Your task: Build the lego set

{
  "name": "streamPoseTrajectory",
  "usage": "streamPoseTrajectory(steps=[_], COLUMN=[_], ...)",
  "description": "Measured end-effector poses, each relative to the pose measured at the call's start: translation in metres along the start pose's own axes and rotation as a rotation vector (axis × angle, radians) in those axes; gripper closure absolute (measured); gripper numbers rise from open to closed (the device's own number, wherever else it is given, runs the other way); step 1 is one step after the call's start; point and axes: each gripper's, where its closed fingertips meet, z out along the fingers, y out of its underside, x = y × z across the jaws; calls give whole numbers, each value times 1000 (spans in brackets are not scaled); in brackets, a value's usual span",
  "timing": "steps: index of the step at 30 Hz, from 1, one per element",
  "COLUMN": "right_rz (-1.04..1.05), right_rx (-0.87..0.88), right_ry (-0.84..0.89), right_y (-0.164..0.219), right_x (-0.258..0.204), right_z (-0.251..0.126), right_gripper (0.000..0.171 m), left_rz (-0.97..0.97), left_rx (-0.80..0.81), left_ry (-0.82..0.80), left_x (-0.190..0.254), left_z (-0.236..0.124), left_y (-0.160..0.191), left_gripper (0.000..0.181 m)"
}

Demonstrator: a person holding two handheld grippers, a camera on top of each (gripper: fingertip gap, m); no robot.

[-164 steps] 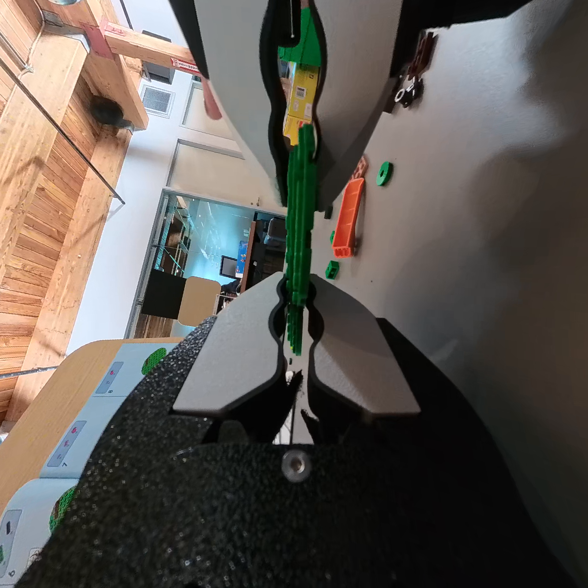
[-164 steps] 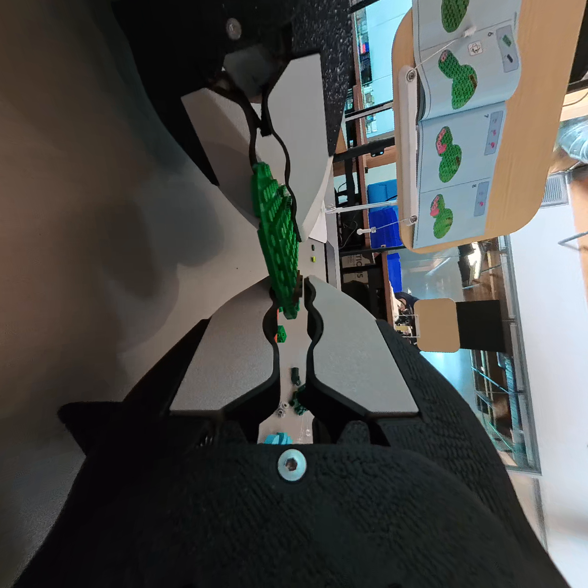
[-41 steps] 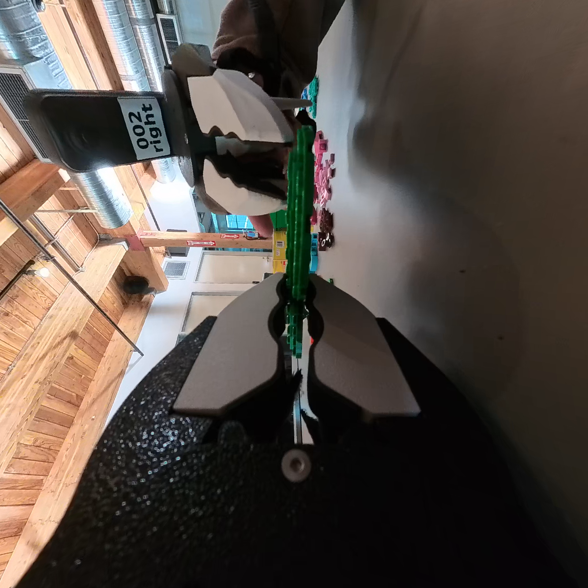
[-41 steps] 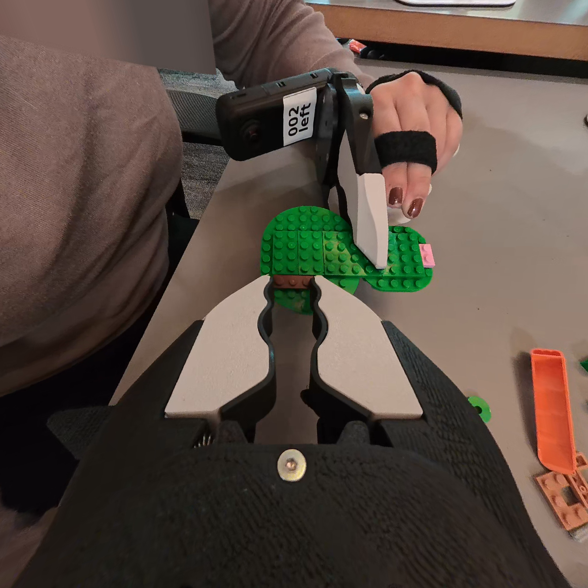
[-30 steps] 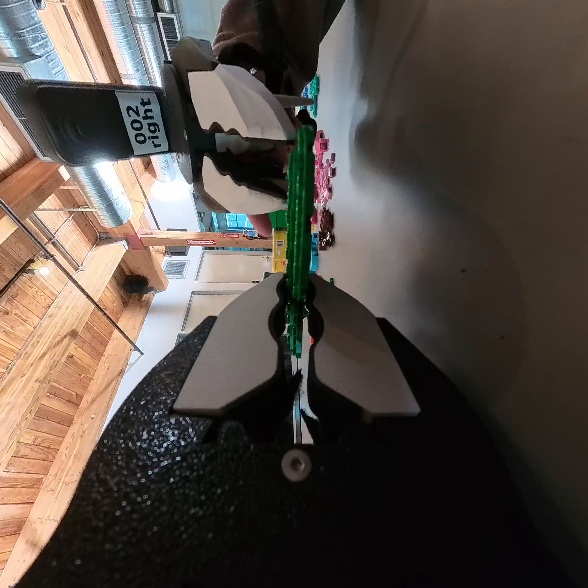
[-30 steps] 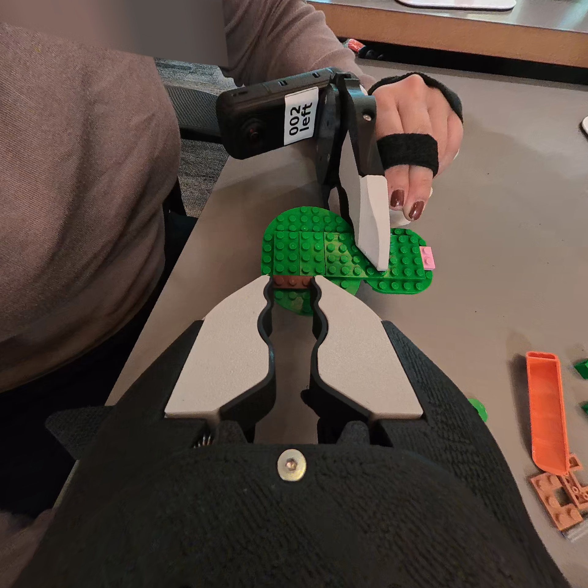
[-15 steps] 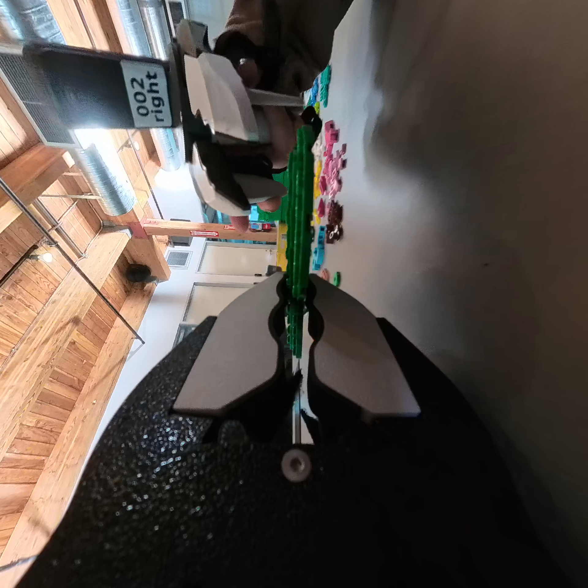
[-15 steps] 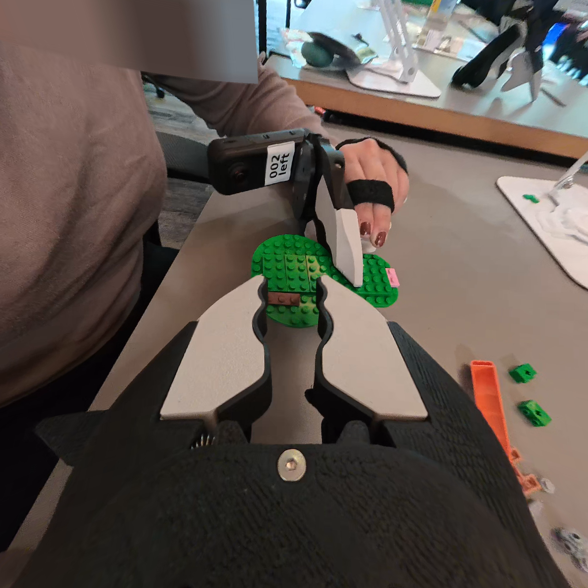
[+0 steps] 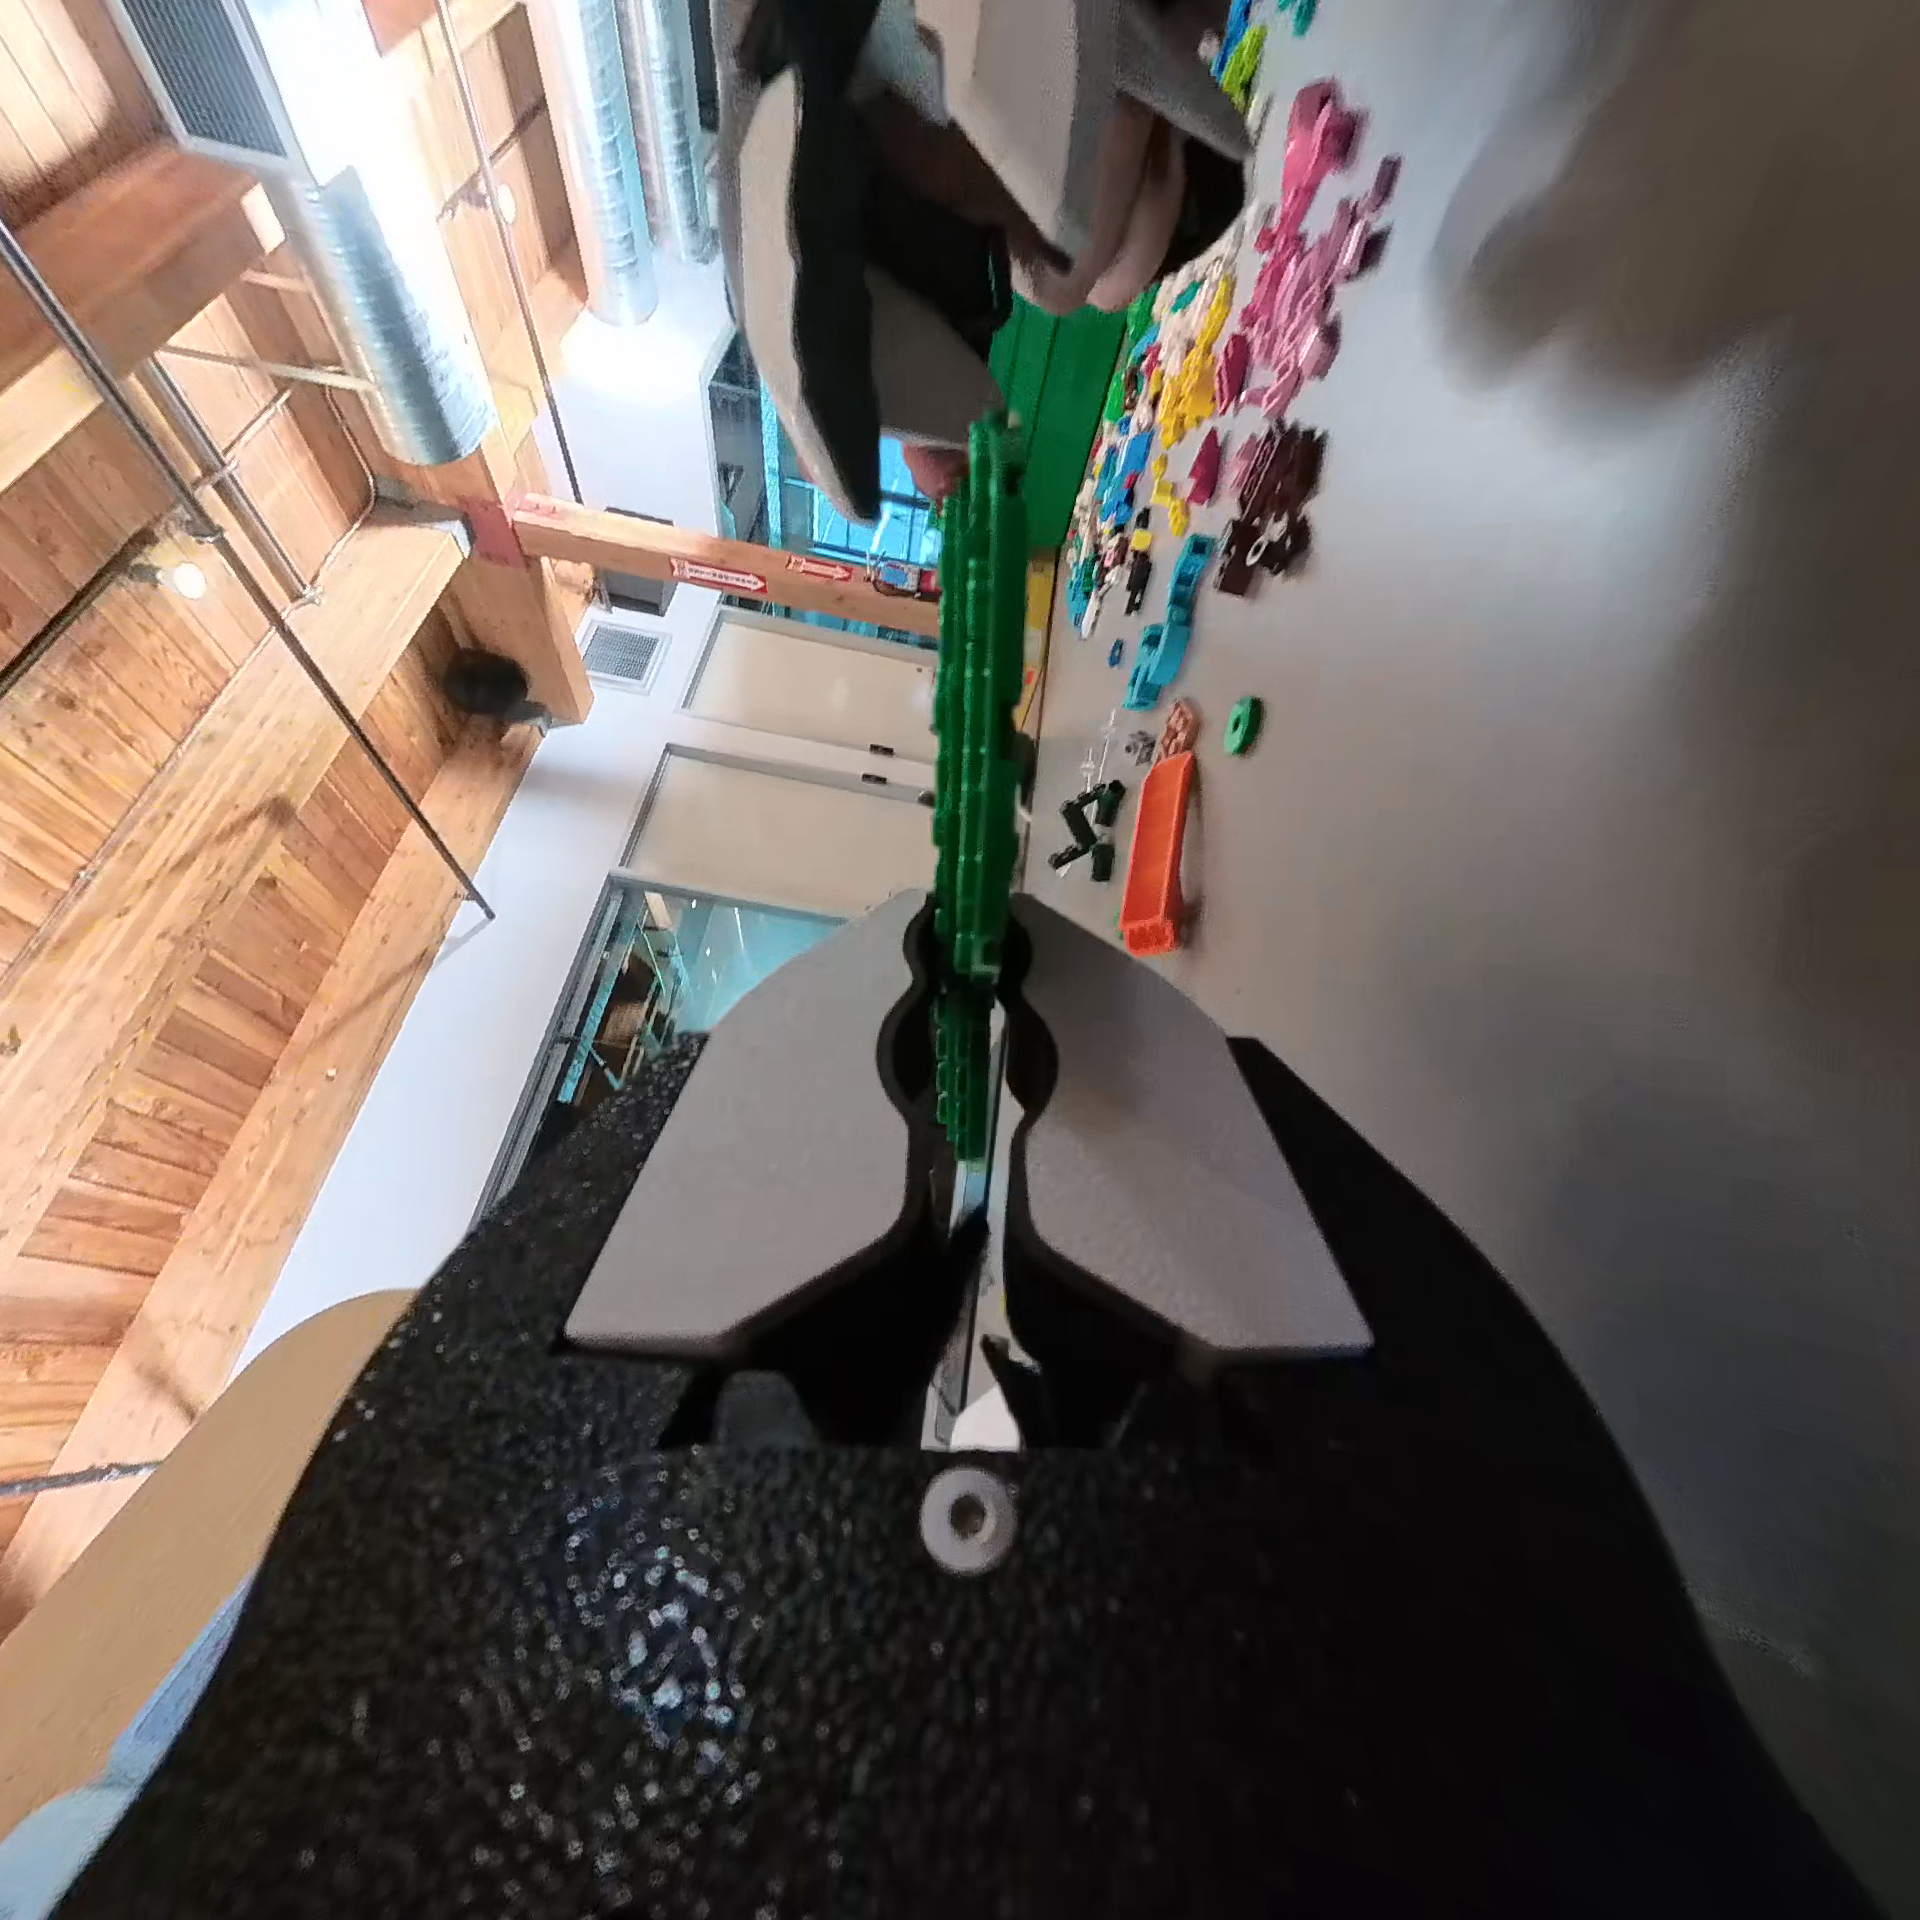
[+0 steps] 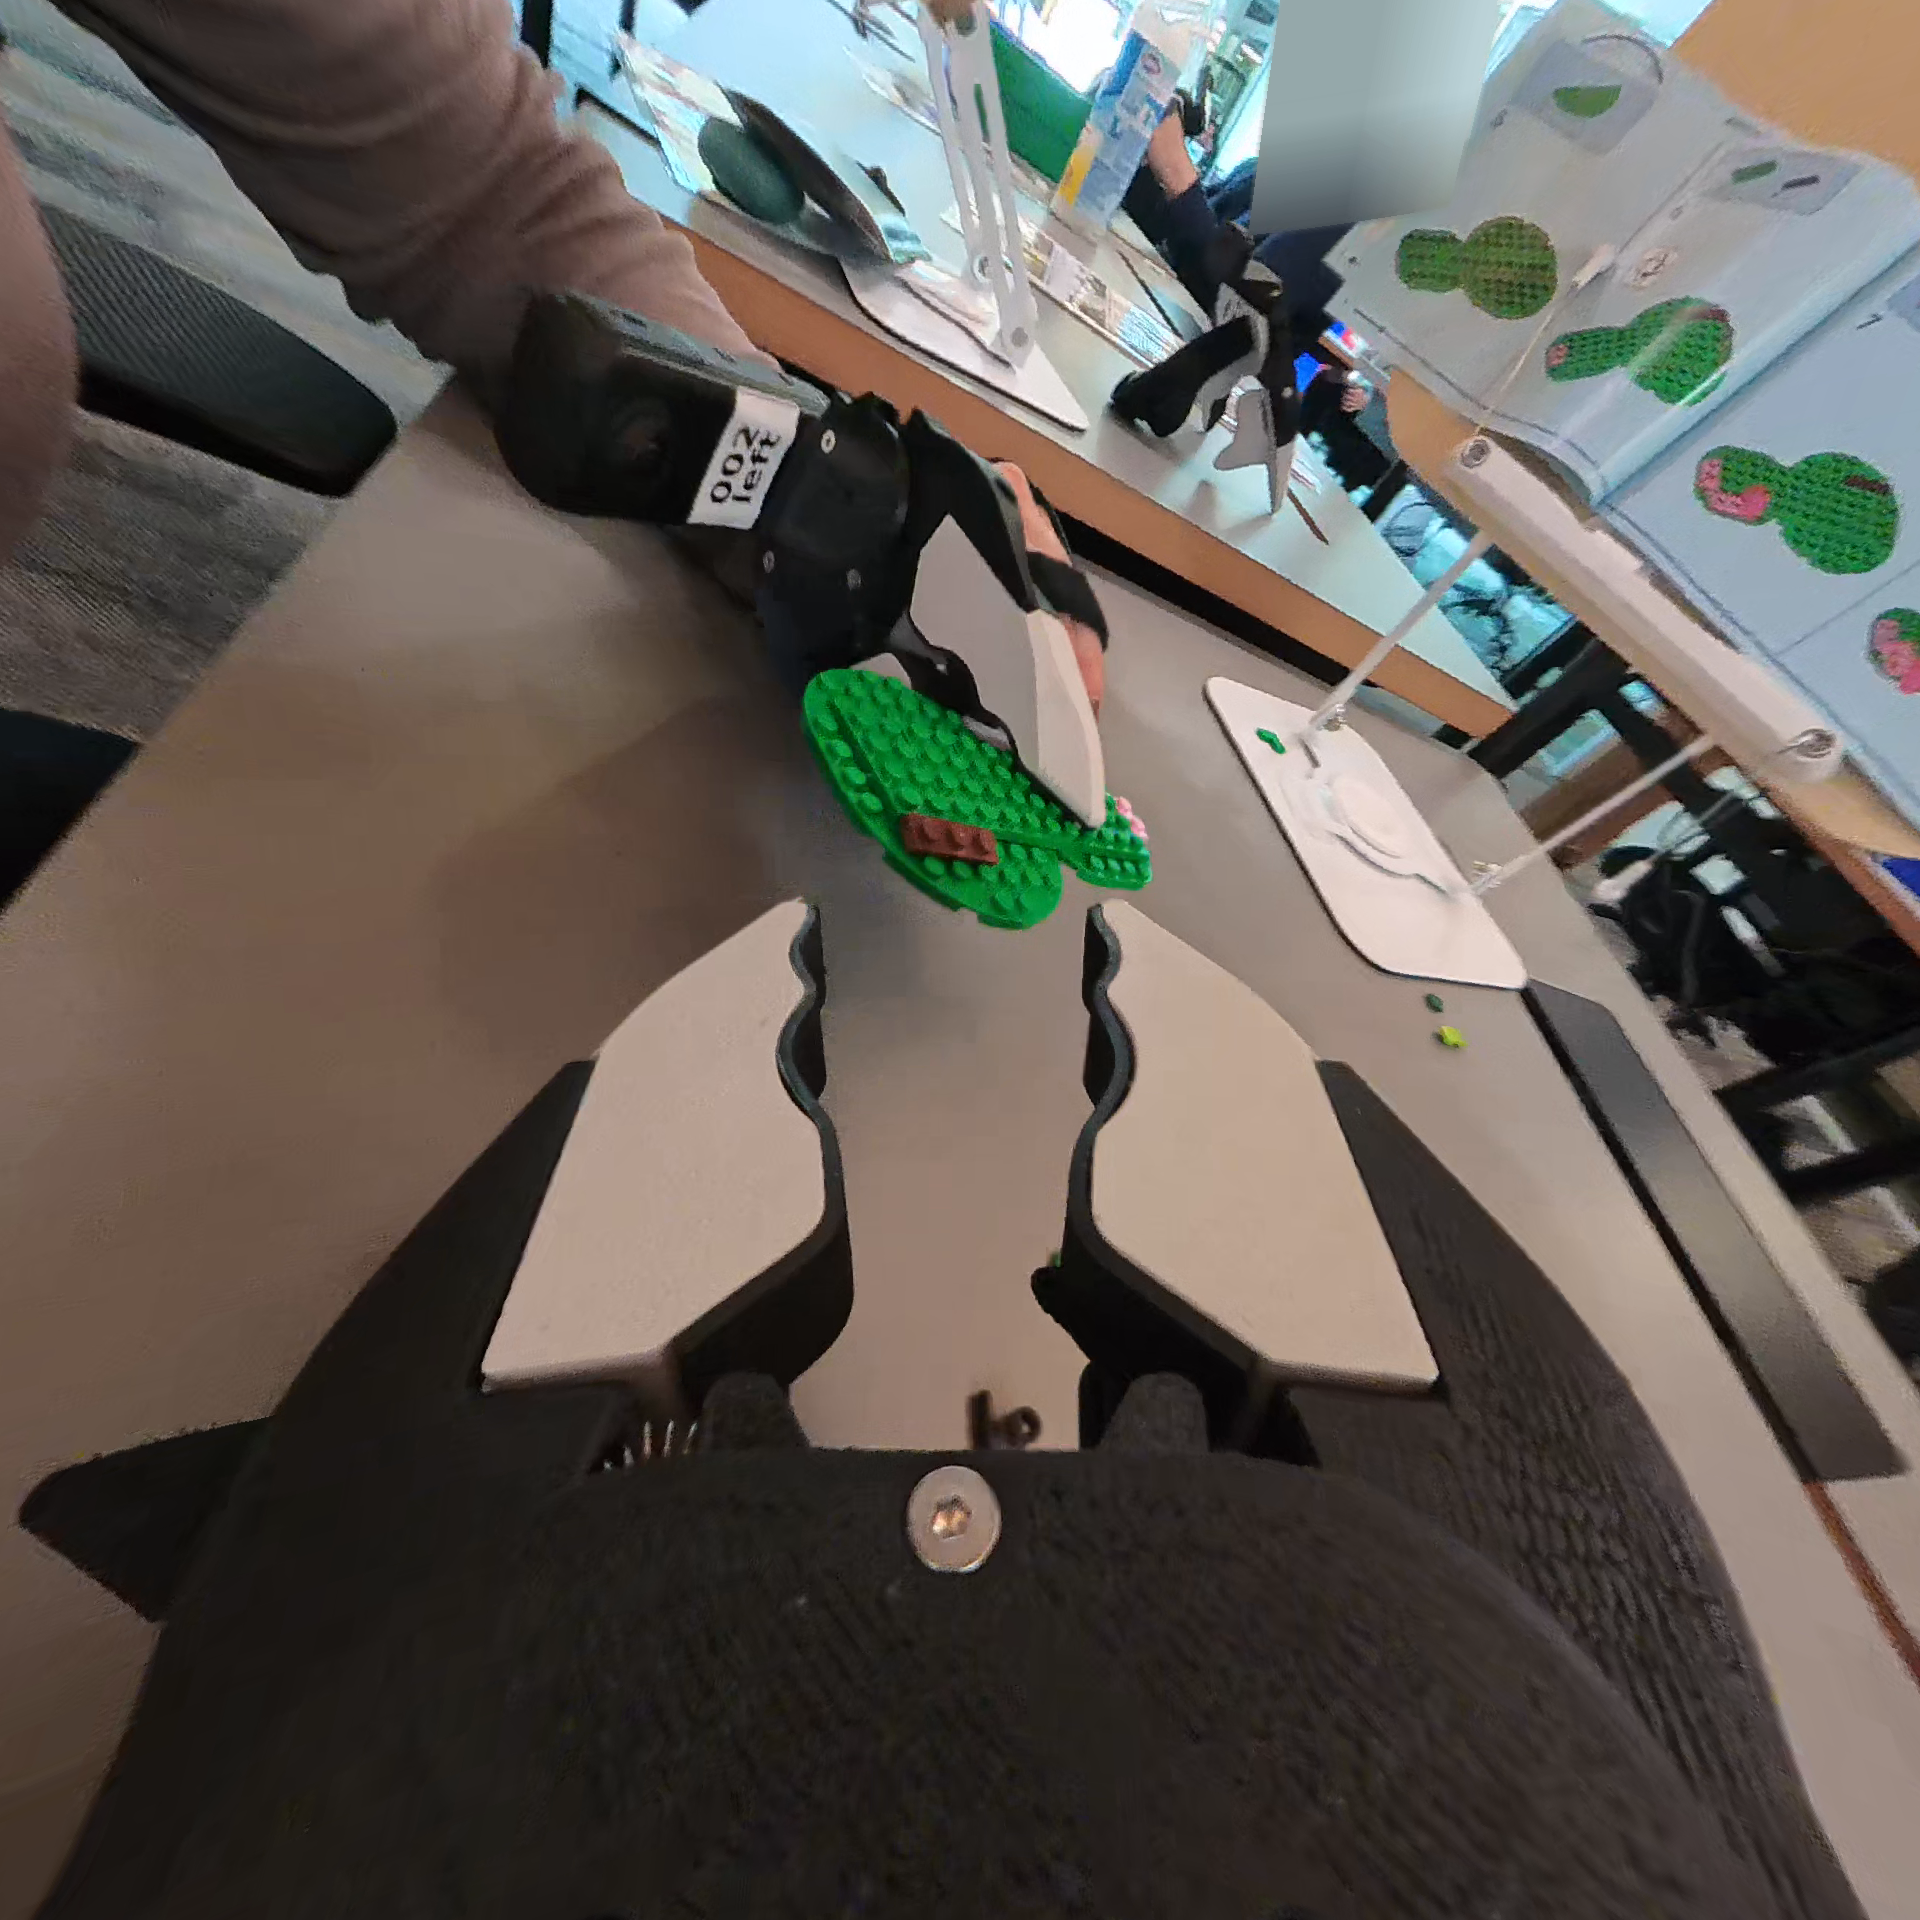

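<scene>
My left gripper [image 9: 966,935] is shut on the green baseplate [image 9: 977,707], seen edge-on and held off the grey table. In the right wrist view the green baseplate [image 10: 914,769] hangs tilted in the left gripper [image 10: 1081,790]. A brown plate brick [image 10: 948,837] sits on its near part and a pink brick [image 10: 1135,827] at its far end. My right gripper [image 10: 951,925] is open and empty, a short way back from the plate's near edge. It also shows in the left wrist view [image 9: 935,343] above the plate's far end.
Heaps of loose bricks lie on the table: pink [image 9: 1309,270], yellow [image 9: 1184,384], dark brown [image 9: 1268,509]. An orange brick separator [image 9: 1158,852] lies nearer. An instruction booklet [image 10: 1714,343] hangs on a white stand [image 10: 1382,831]. Small green pieces [image 10: 1446,1033] lie near it. There is about 8 cm between the tips of the two grippers.
My right gripper let go of the brown brick on the plate, opened wide and drew back. My left gripper kept its hold and raised and tilted the plate.
</scene>
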Motion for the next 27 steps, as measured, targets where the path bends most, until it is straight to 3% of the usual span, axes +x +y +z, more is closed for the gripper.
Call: streamPoseTrajectory(steps=[9, 13, 16, 27], right_rz=[-306, -464, -446, -655], right_rx=[-137, -220, -180, -325], right_ry=[248, 337, 359, 470], right_y=[12, 19, 11, 16], right_x=[21, 25, 22, 29], right_z=[14, 24, 32, 41], right_gripper=[125, 131, 135, 146], left_rz=[-44, -39, -36, -18], left_rx=[-159, -162, -159, -125], left_ry=[-64, -60, -57, 5], left_x=[-14, -13, -12, 1], left_z=[1, 2, 2, 4], left_y=[38, 38, 37, 27], left_gripper=[172, 173, 173, 173])
